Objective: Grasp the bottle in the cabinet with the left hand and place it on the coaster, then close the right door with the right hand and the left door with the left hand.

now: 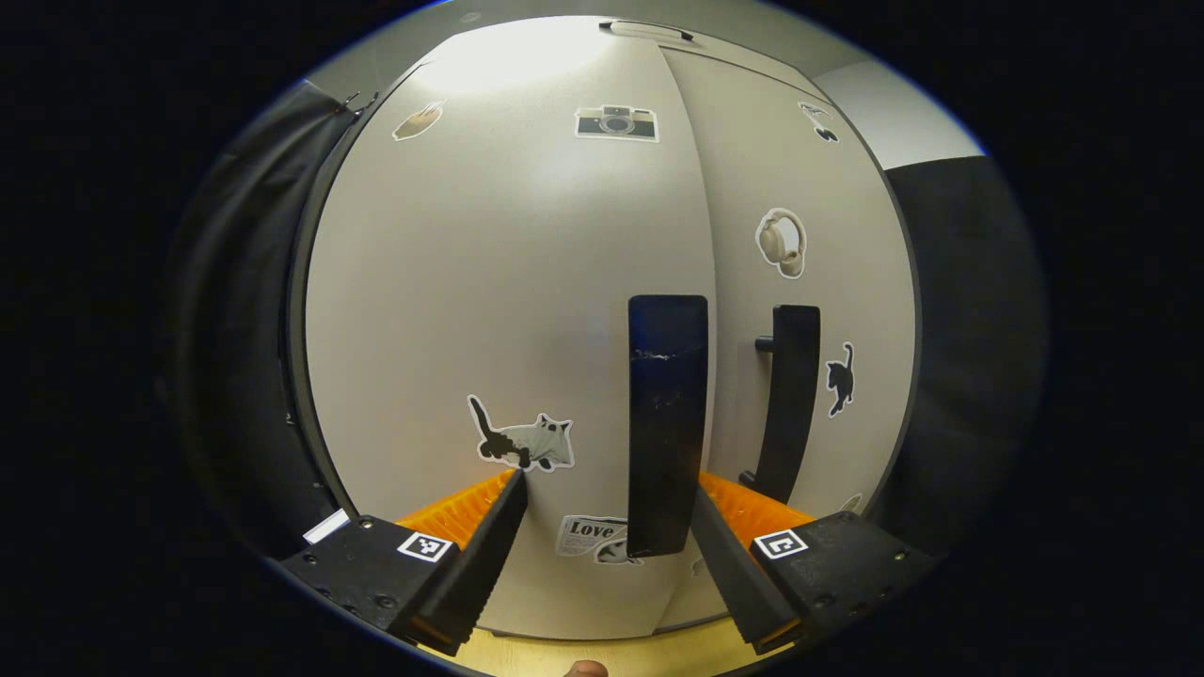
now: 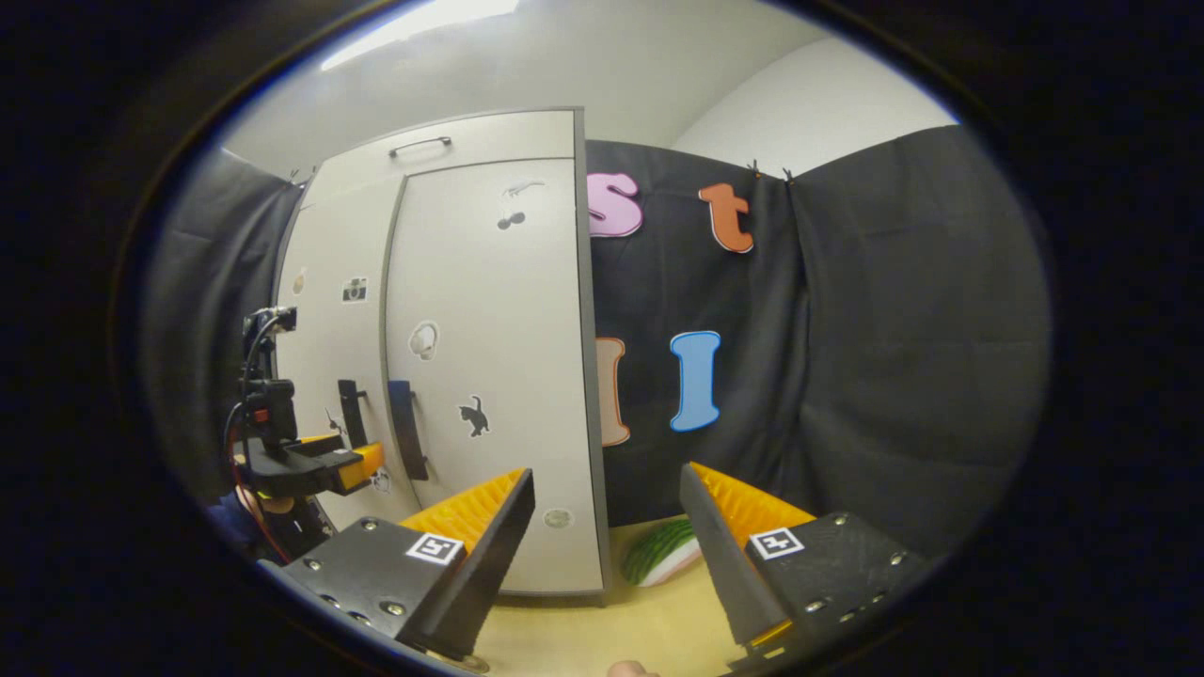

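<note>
The left hand-held gripper [image 1: 602, 508], fingers spread, faces the cabinet's left door [image 1: 508, 310] in the left gripper view, its handle [image 1: 667, 423] standing between the open fingers at lower centre. Both doors look shut or nearly so; the right door [image 2: 489, 357] sits flush in the right gripper view, left of centre. The right hand-held gripper [image 2: 607, 512] hangs back with fingers spread, gripping nothing. The step appears to be the last one, seating the left door: a steady, square push near the handle's edge would close it without bounce. That handle's long axis runs vertically. Bottle and coaster cannot be placed from these views; a green striped object [image 2: 663, 553] lies on the bench [image 2: 602, 630].
</note>
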Tool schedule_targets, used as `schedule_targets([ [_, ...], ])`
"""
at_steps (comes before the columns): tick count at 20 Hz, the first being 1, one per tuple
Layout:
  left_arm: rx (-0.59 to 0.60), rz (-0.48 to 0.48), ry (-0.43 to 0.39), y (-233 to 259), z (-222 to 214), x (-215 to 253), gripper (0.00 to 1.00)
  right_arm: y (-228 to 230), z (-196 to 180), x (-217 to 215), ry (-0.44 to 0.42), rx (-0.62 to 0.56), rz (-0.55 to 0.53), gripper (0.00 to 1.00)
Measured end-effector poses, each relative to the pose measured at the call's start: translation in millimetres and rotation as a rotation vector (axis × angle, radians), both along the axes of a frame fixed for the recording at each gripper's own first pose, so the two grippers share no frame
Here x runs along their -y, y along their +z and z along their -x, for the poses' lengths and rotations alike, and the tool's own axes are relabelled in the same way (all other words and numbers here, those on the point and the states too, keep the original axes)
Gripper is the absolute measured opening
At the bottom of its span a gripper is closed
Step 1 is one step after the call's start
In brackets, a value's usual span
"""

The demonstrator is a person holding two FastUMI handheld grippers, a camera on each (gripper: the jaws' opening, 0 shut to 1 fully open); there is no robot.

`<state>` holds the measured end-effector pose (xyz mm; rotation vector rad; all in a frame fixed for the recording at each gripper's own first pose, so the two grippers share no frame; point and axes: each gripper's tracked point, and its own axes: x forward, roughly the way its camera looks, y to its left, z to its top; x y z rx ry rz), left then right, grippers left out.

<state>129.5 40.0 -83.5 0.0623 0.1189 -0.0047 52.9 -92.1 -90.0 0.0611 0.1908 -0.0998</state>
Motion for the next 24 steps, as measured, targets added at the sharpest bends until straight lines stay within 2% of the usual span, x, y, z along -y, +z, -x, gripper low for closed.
schedule_targets([
  [4, -0.01, -0.026, 0.005, 8, 8, 3, 0.99, 5, 1, -3, 0.015, 0.009, -0.004, 0.95],
  [7, -0.003, -0.02, -0.002, 29, 34, 7, 0.99, 8, 2, -7, 0.03, 0.014, -0.009, 0.95],
  [9, 0.016, 0.002, -0.005, 52, 51, 10, 0.96, 14, 1, -10, 0.043, 0.022, -0.011, 0.95],
  [10, 0.029, 0.002, -0.002, 68, 60, 9, 0.99, 18, 1, -11, 0.05, 0.03, -0.009, 0.95],
  [14, 0.091, -0.037, 0.038, 129, 96, 2, 0.98, 53, -2, -20, 0.074, 0.077, -0.011, 0.95],
  [15, 0.105, -0.05, 0.05, 141, 105, 2, 0.98, 66, -2, -23, 0.078, 0.093, -0.013, 0.92],
  [17, 0.151, -0.08, 0.059, 164, 122, 5, 0.98, 91, -1, -29, 0.087, 0.125, -0.009, 0.95],
  [19, 0.183, -0.08, 0.039, 180, 137, 17, 0.97, 112, 2, -36, 0.101, 0.151, -0.018, 0.95],
  [21, 0.189, -0.027, 0.0, 188, 151, 31, 0.99, 127, 4, -43, 0.115, 0.17, -0.05, 0.95],
  [23, 0.199, 0.008, -0.025, 194, 159, 37, 0.97, 133, 4, -47, 0.117, 0.184, -0.069, 0.92],
  [24, 0.203, 0.005, -0.031, 195, 164, 37, 0.98, 131, 5, -49, 0.114, 0.177, -0.07, 0.94],
])
